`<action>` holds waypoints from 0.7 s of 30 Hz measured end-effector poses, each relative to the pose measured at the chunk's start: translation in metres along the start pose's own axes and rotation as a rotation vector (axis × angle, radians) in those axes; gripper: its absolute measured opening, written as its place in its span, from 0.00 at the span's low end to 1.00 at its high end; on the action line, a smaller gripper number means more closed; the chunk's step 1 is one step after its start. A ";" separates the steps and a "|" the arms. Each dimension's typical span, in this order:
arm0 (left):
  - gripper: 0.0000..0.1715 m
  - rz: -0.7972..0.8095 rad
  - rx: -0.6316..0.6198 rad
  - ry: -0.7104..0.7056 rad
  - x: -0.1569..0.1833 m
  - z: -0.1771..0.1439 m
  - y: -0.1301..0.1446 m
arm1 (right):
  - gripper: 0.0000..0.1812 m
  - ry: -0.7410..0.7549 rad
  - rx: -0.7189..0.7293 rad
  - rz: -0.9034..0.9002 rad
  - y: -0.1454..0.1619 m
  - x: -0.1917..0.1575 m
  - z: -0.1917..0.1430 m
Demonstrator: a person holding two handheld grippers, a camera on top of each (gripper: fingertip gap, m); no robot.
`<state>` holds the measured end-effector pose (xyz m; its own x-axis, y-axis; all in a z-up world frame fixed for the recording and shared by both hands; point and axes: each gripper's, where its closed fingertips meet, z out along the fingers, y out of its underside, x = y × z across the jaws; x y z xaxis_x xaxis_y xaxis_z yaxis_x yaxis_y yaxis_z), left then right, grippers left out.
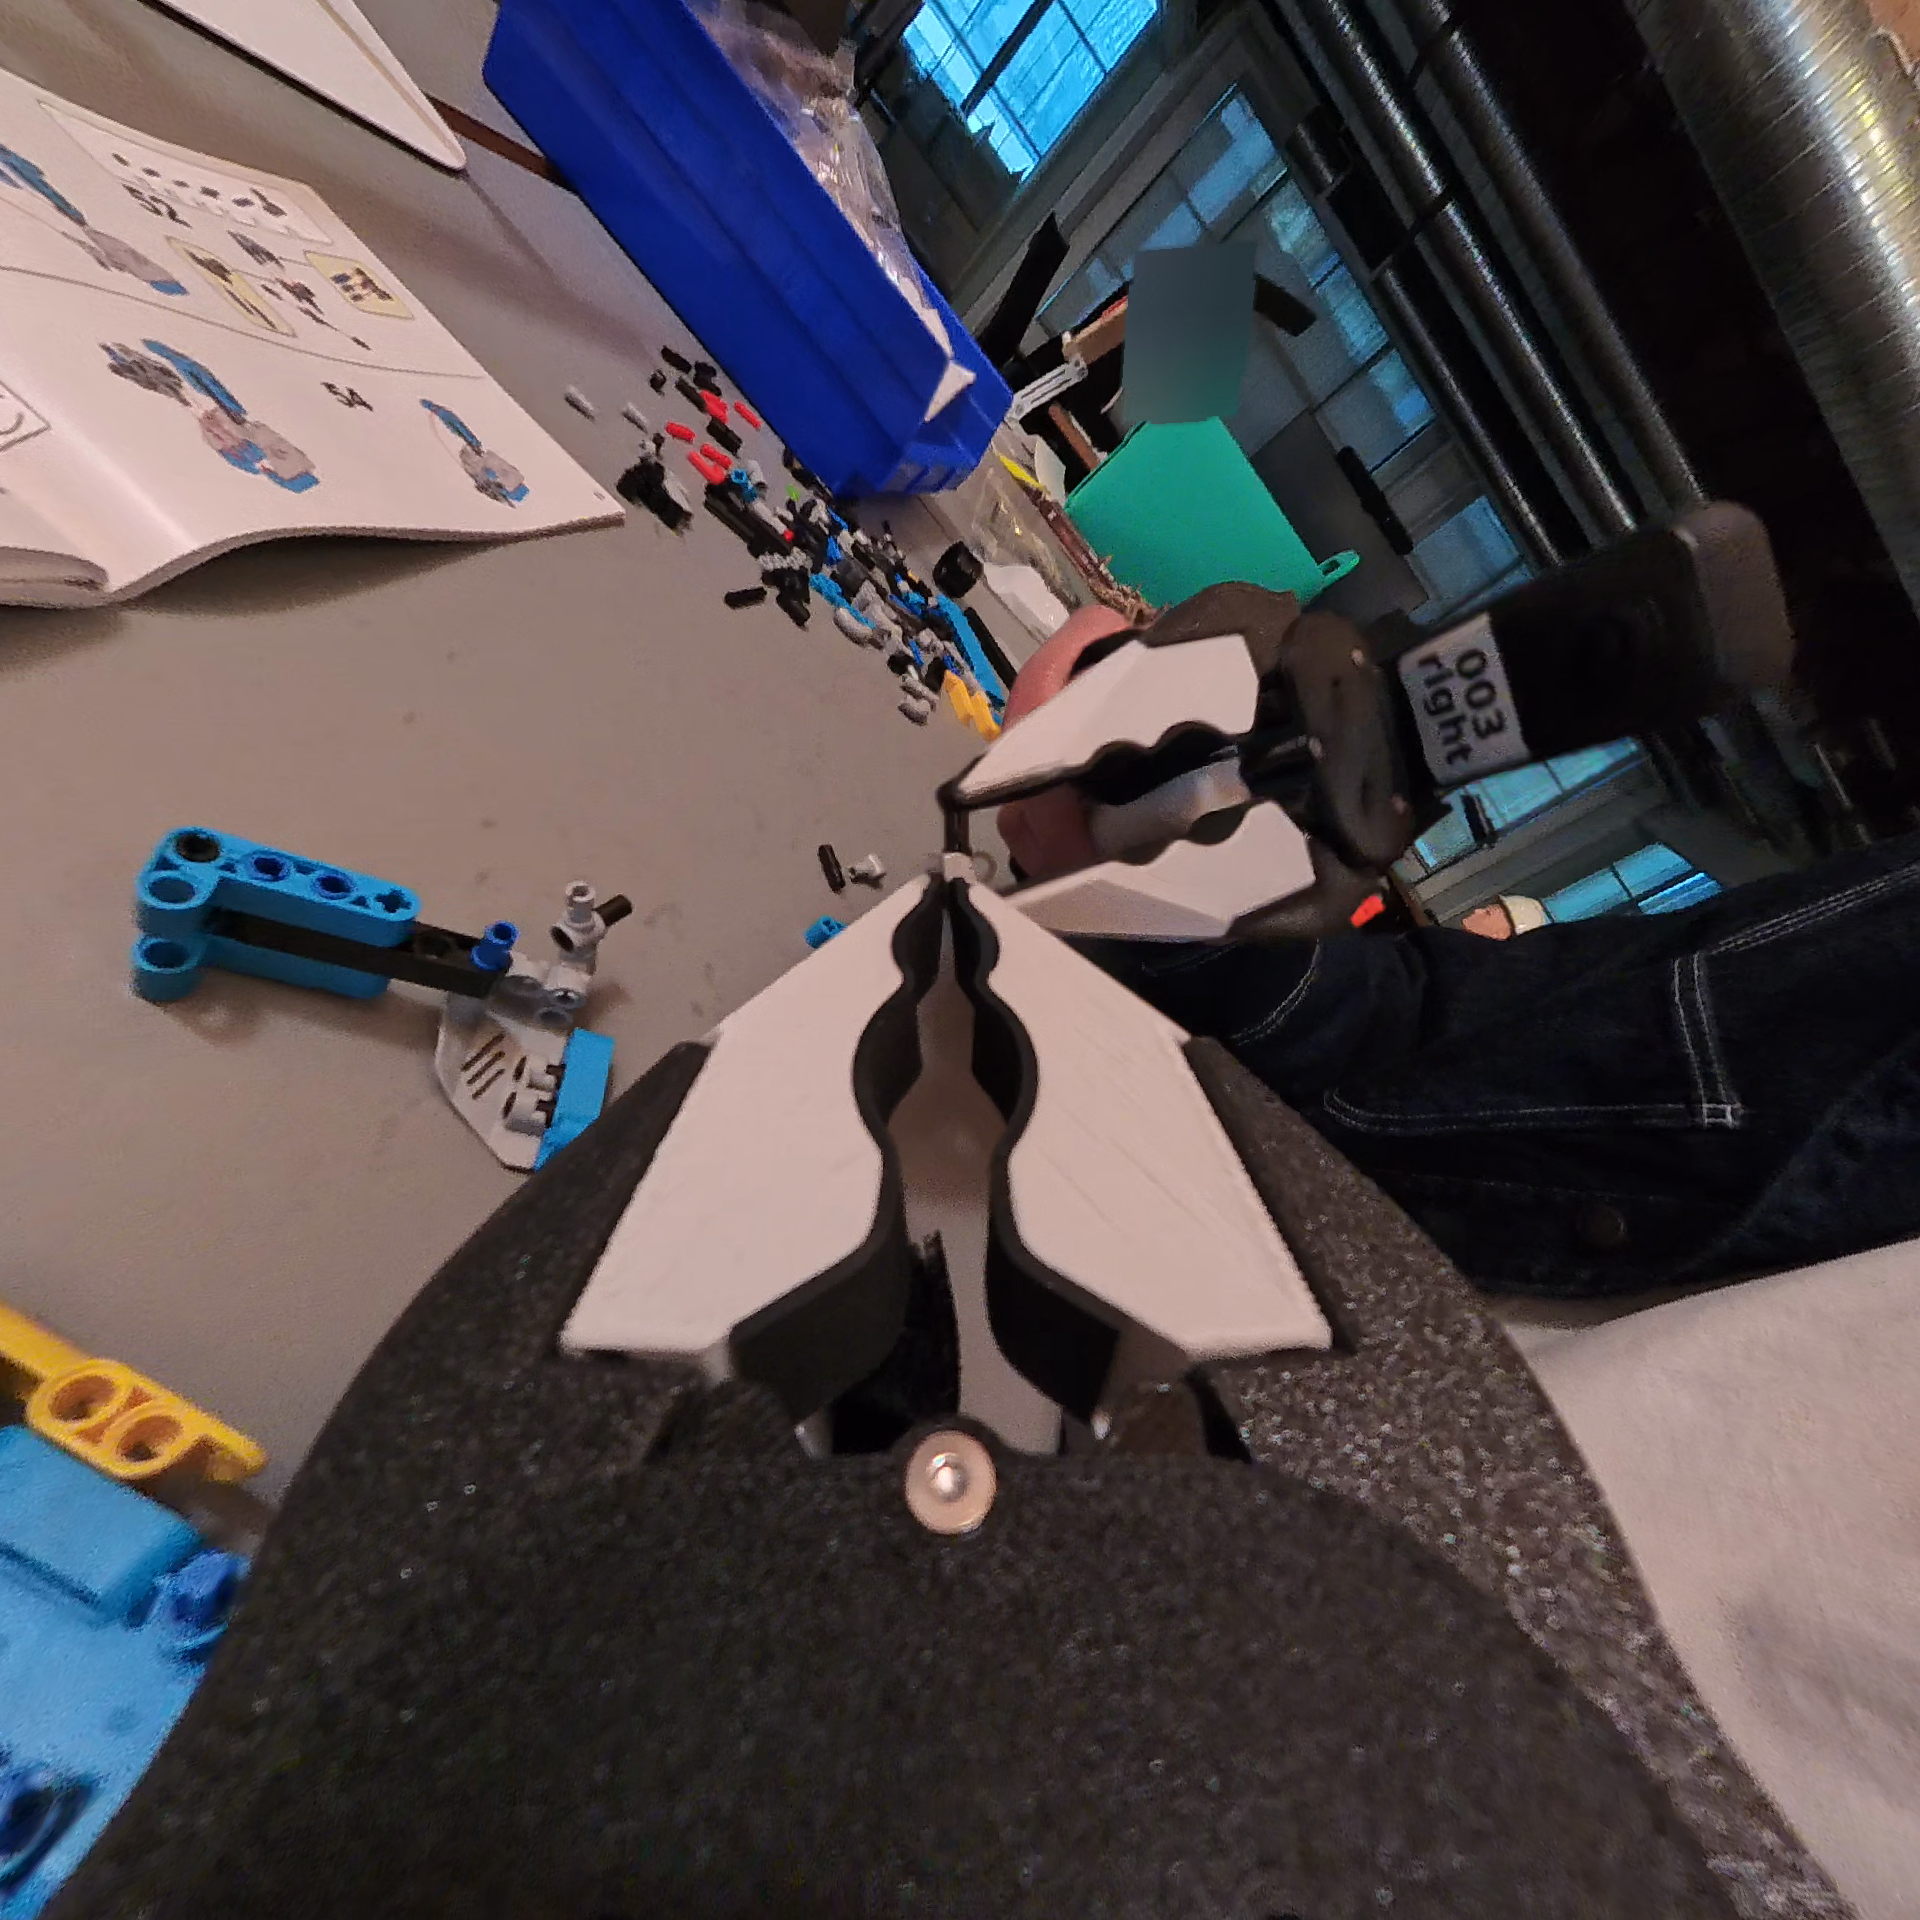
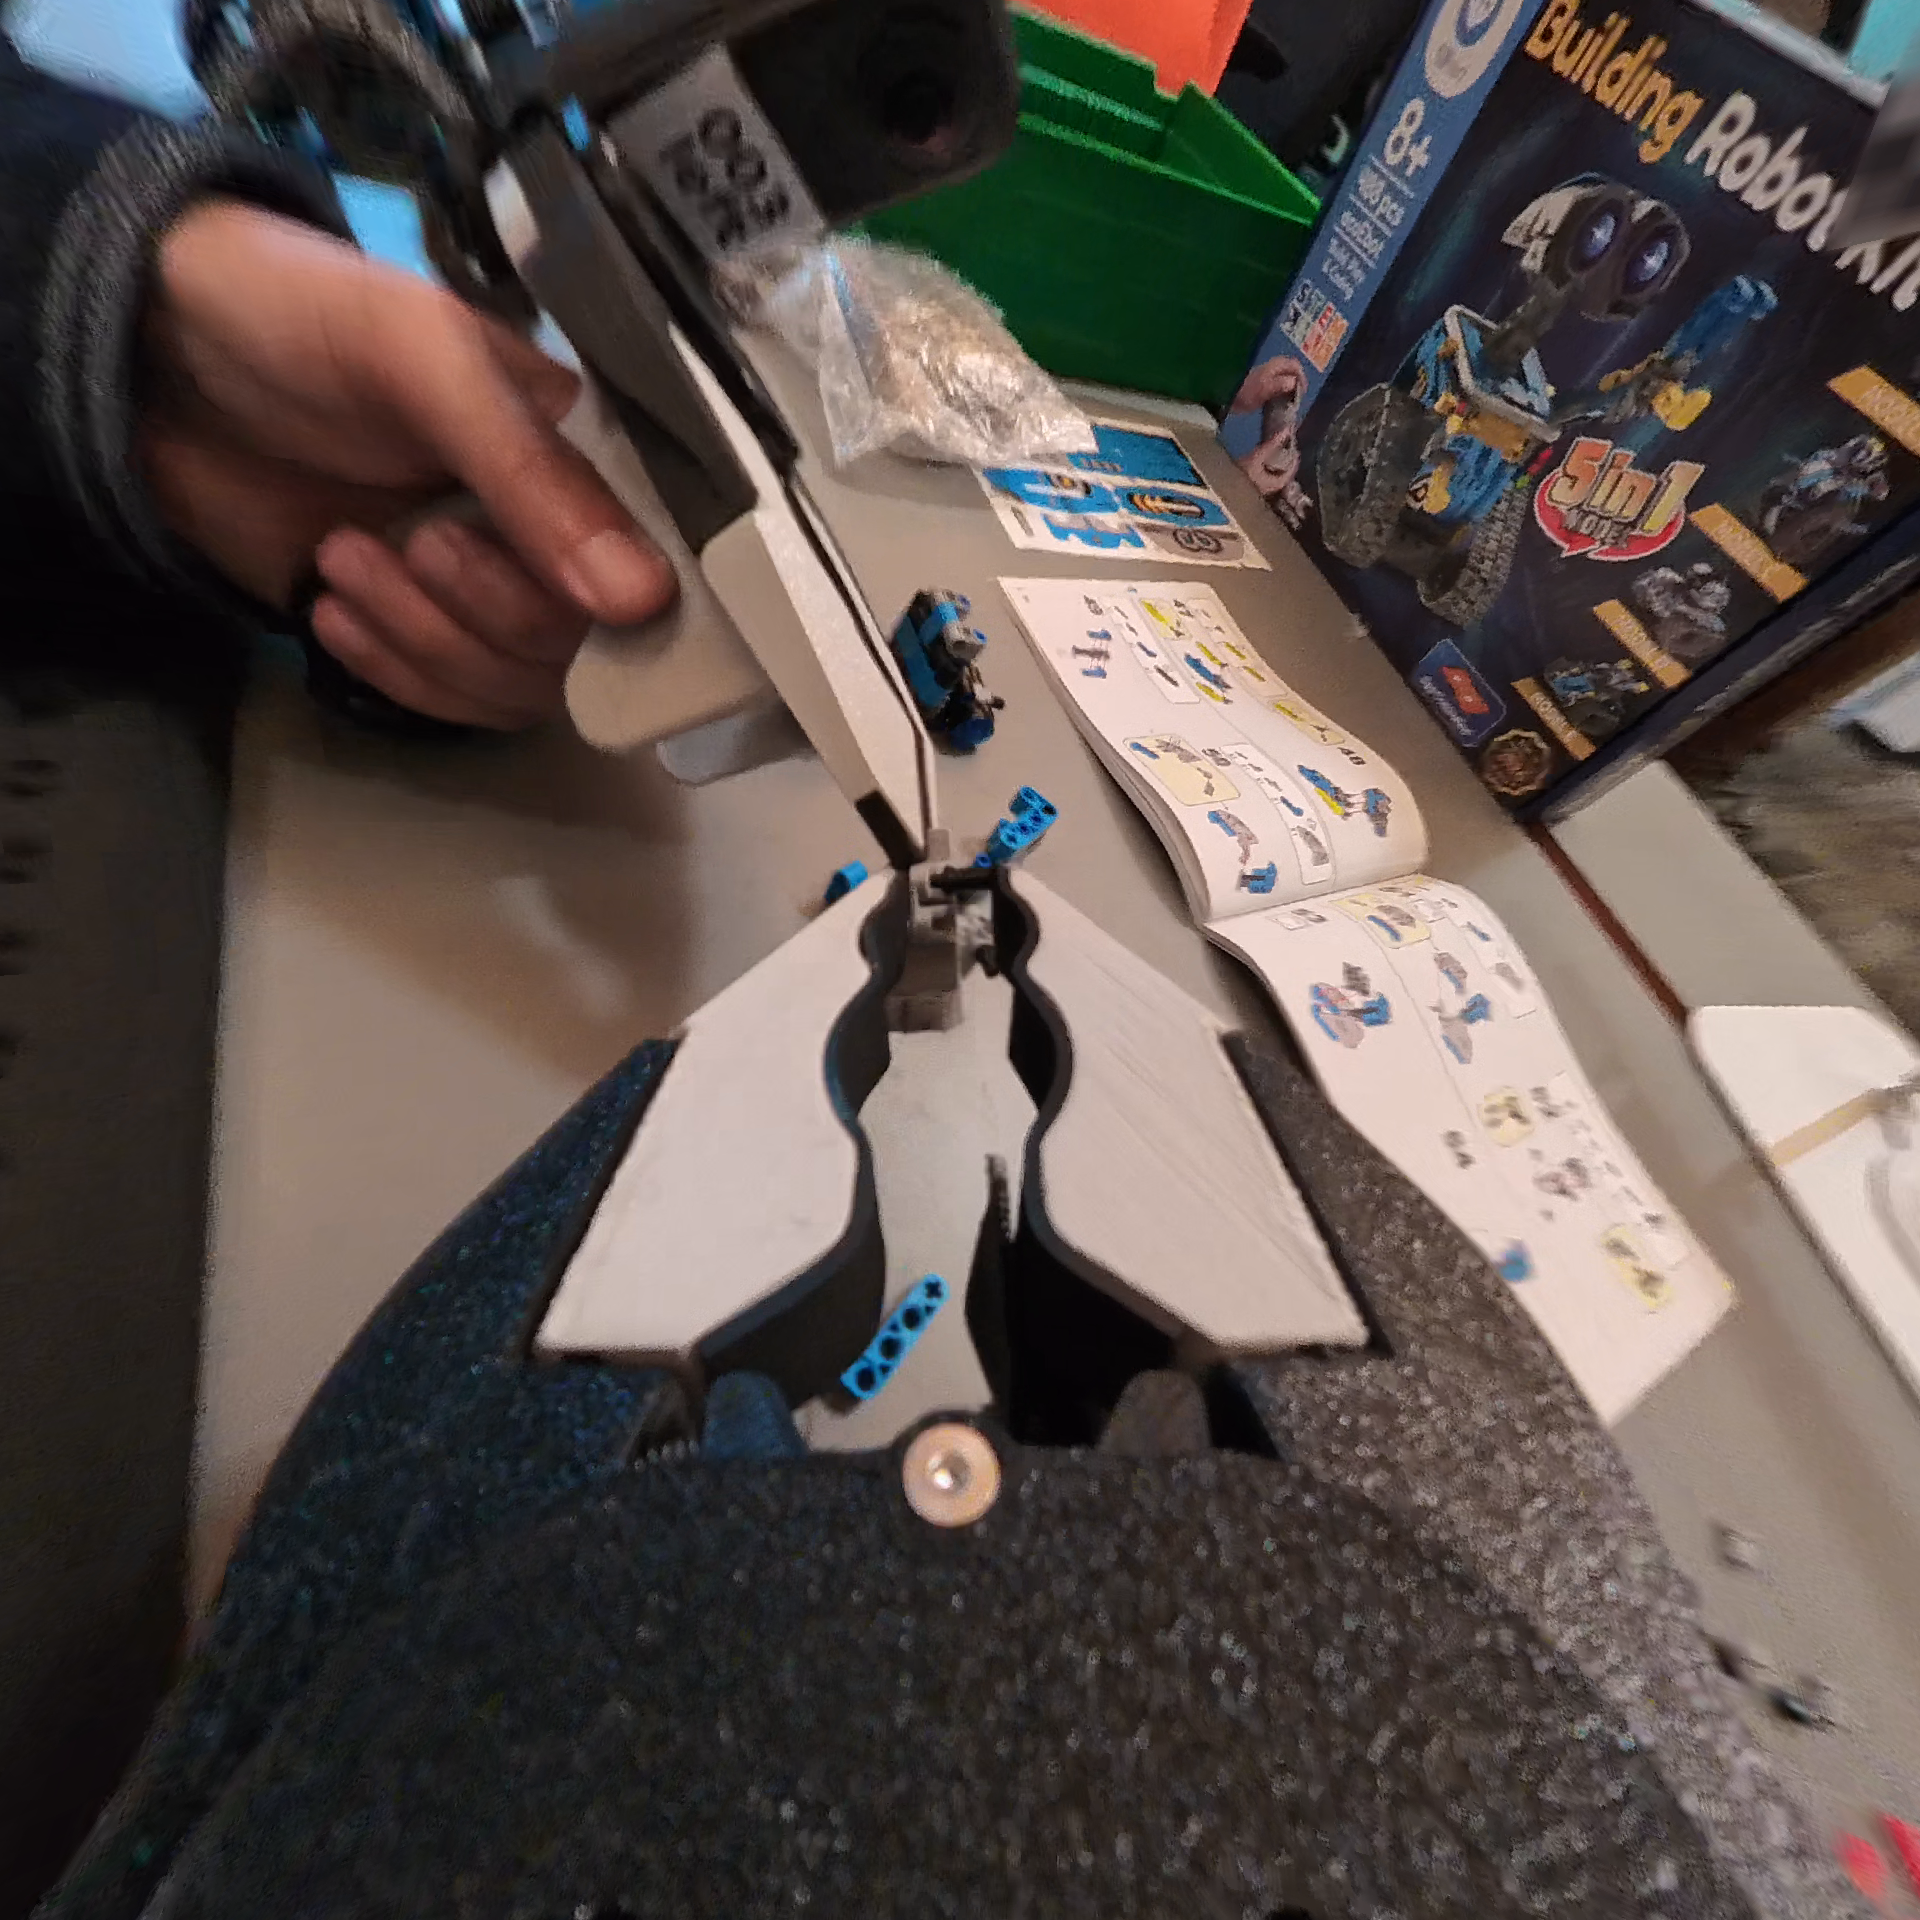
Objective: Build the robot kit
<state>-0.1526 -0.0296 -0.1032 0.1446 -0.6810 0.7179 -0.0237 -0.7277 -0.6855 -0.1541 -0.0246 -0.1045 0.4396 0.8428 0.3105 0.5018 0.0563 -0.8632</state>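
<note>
- The right hand-held gripper [image 2: 940, 914] is closed on a small grey assembly [image 2: 930, 961].
- The left hand-held gripper [image 1: 948, 883], nearly closed, pinches a tiny pale piece [image 1: 954, 864] at that assembly; alignment should stay steady above the surface [image 1: 520, 727].

My left gripper [image 1: 948, 883] has matt white plastic fingers lined with smooth black rubbery pads, set in a rough, speckled black body with one shiny metal screw [image 1: 949, 1480]. My right gripper [image 2: 940, 894] is built the same. The table [image 1: 520, 727] is smooth matt grey. The booklet [image 2: 1299, 790] is paper; the box [image 2: 1621, 364] glossy printed card; the bag [image 2: 935, 353] crinkled clear plastic.
</note>
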 end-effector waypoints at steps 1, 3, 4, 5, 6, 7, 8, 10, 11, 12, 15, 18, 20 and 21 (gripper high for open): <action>0.00 0.002 0.012 -0.004 -0.001 -0.002 -0.003 | 0.12 -0.043 0.030 0.065 -0.003 0.000 -0.004; 0.00 0.020 0.028 0.019 0.003 -0.006 -0.007 | 0.21 -0.154 0.059 0.250 -0.001 0.006 -0.011; 0.00 0.033 0.039 0.038 0.008 -0.007 -0.008 | 0.22 -0.273 0.075 0.364 -0.001 0.001 -0.015; 0.00 0.053 0.039 0.056 0.013 -0.007 -0.008 | 0.27 -0.364 0.091 0.478 -0.002 -0.001 -0.018; 0.00 0.079 0.029 0.078 0.019 -0.006 -0.007 | 0.25 -0.432 0.114 0.561 -0.004 -0.003 -0.020; 0.00 0.108 0.025 0.091 0.024 -0.004 -0.006 | 0.21 -0.509 0.126 0.605 -0.006 -0.009 -0.023; 0.00 0.137 0.018 0.095 0.028 -0.003 -0.005 | 0.17 -0.563 0.112 0.626 -0.006 -0.016 -0.024; 0.00 0.160 0.012 0.107 0.032 -0.003 -0.004 | 0.09 -0.594 0.114 0.637 -0.007 -0.020 -0.025; 0.00 0.157 0.016 0.119 0.034 -0.003 -0.004 | 0.09 -0.611 0.109 0.637 -0.008 -0.022 -0.026; 0.01 0.159 0.029 0.122 0.035 -0.003 -0.006 | 0.09 -0.615 0.109 0.647 -0.008 -0.021 -0.026; 0.08 0.154 0.093 0.152 0.042 -0.007 -0.017 | 0.09 -0.629 0.164 0.769 -0.018 -0.015 -0.024; 0.14 0.212 0.114 0.126 0.044 -0.007 -0.021 | 0.09 -0.653 0.192 0.893 -0.022 -0.012 -0.020; 0.07 0.249 0.116 0.097 0.043 -0.006 -0.021 | 0.09 -0.650 0.194 0.872 -0.024 -0.016 -0.019; 0.05 0.238 0.116 0.098 0.042 -0.007 -0.021 | 0.09 -0.645 0.198 0.867 -0.026 -0.017 -0.019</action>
<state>-0.1528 -0.0435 -0.0582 0.0524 -0.8404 0.5394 0.0682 -0.5359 -0.8416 -0.1600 -0.0503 -0.0797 0.0838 0.7563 -0.6488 0.0569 -0.6537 -0.7546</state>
